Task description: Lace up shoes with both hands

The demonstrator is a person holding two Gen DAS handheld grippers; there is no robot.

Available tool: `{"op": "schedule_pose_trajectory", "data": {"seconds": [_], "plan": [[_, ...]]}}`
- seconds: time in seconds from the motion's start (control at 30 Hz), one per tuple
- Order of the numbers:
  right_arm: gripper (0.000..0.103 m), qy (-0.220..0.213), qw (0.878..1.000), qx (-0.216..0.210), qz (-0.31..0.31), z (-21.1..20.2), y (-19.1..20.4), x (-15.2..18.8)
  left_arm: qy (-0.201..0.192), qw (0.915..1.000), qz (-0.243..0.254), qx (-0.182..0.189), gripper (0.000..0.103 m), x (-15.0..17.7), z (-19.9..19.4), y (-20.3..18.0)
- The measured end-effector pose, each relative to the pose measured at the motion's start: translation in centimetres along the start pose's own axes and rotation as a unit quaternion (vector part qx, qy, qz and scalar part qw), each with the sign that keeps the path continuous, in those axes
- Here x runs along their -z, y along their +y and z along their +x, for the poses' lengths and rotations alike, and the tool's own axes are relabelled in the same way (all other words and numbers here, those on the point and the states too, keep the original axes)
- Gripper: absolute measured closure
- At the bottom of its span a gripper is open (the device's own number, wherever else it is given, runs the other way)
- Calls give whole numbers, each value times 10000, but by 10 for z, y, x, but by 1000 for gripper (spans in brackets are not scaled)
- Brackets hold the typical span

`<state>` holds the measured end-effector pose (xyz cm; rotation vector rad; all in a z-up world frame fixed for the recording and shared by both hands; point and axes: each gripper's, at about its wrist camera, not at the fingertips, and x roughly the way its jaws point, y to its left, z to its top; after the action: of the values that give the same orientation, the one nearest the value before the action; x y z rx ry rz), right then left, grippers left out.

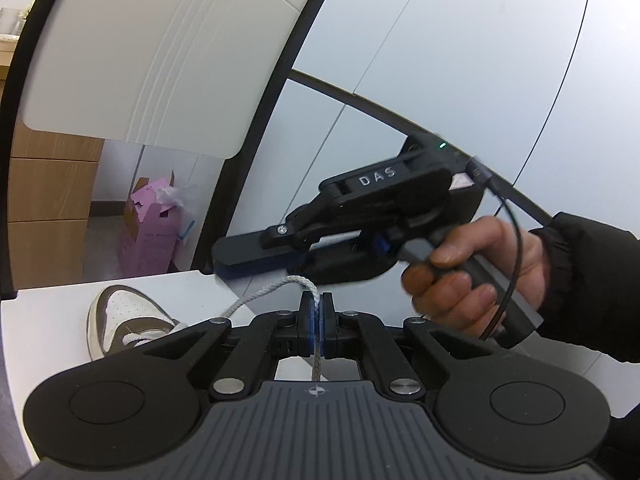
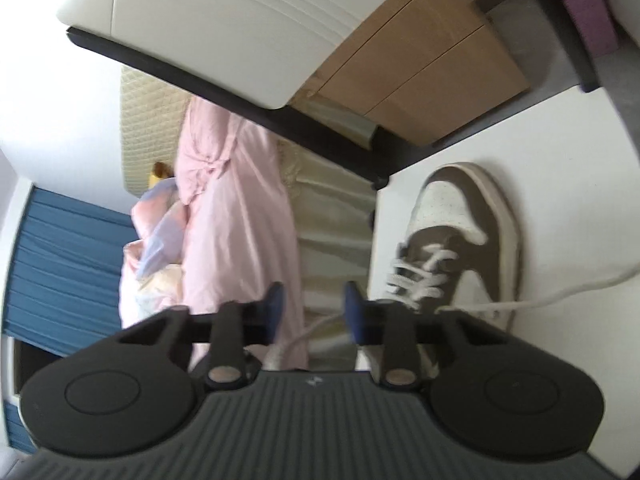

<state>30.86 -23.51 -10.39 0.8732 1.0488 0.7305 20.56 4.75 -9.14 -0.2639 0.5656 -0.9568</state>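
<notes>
Left gripper [image 1: 316, 322]: jaws pressed together, pinching a grey-white lace [image 1: 304, 284] between blue pads. The lace arches up out of the jaws, then runs down and left toward the shoe; a short length also shows behind the pads, toward the camera.

Right gripper [image 2: 315, 312]: jaws spread, blue pads well apart, nothing between them. In the left wrist view it [image 1: 256, 248] appears side-on above the left gripper's tips, held by a person's hand [image 1: 476, 276] in a dark sleeve [image 1: 588, 280], with a thin black cable looping beside the handle. From that angle its jaw state cannot be told.

Shoe [image 2: 460, 240]: brown and white sneaker, lying on a white table [image 2: 560, 160]. In the left wrist view it [image 1: 128, 320] lies to the left of the left gripper, partly hidden behind the gripper body. White laces are crossed over the tongue; one loose strand [image 2: 560, 292] trails off toward the right across the table. Another strand passes below the right gripper's open jaws.

Surroundings: wooden drawer unit [image 1: 52, 208]; pink box [image 1: 152, 236] on the floor; pink cloth [image 2: 236, 208] and blue curtain [image 2: 64, 264] in the right wrist view; white panel with dark edge [image 2: 224, 16] above. The right wrist view is somewhat blurred.
</notes>
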Motion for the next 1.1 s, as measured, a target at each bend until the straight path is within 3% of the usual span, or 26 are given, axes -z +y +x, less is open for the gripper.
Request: {"op": "schedule_pose_trajectory", "data": {"seconds": [0.17, 0.3, 0.33, 0.4, 0.43, 0.63, 0.73, 0.8, 0.83, 1.1], "plan": [[100, -204, 9994, -127, -232, -3, 14, -4, -13, 10000, 5, -22, 101, -1, 0, 2], [92, -57, 9976, 435, -530, -4, 22, -12, -11, 10000, 80, -31, 101, -1, -1, 0], [87, 90, 9974, 546, -464, -3, 21, -14, 4, 9999, 109, -32, 101, -1, 0, -1], [41, 513, 9958, 668, -364, 0, 17, -17, 33, 9999, 165, -31, 101, -1, 0, -2], [37, 641, 9952, 671, -314, 1, 15, -17, 34, 9998, 181, -22, 101, -1, 0, -3], [37, 1119, 9905, 802, -63, 9, 1, -15, 86, 9996, 280, 37, 101, 0, 2, -5], [44, 1226, 9900, 703, 9, 16, -5, -11, 146, 9994, 317, 57, 101, 0, 6, -4], [88, 1188, 9911, 599, -25, 20, -4, -7, 204, 9992, 335, 29, 101, 1, 9, -3], [95, 1168, 9916, 547, -43, 22, -3, -6, 229, 9992, 335, 8, 101, 2, 11, -2], [99, -25, 9988, -62, -477, 3, 25, -15, 291, 9991, 101, -286, 101, -1, 12, 13]]}}
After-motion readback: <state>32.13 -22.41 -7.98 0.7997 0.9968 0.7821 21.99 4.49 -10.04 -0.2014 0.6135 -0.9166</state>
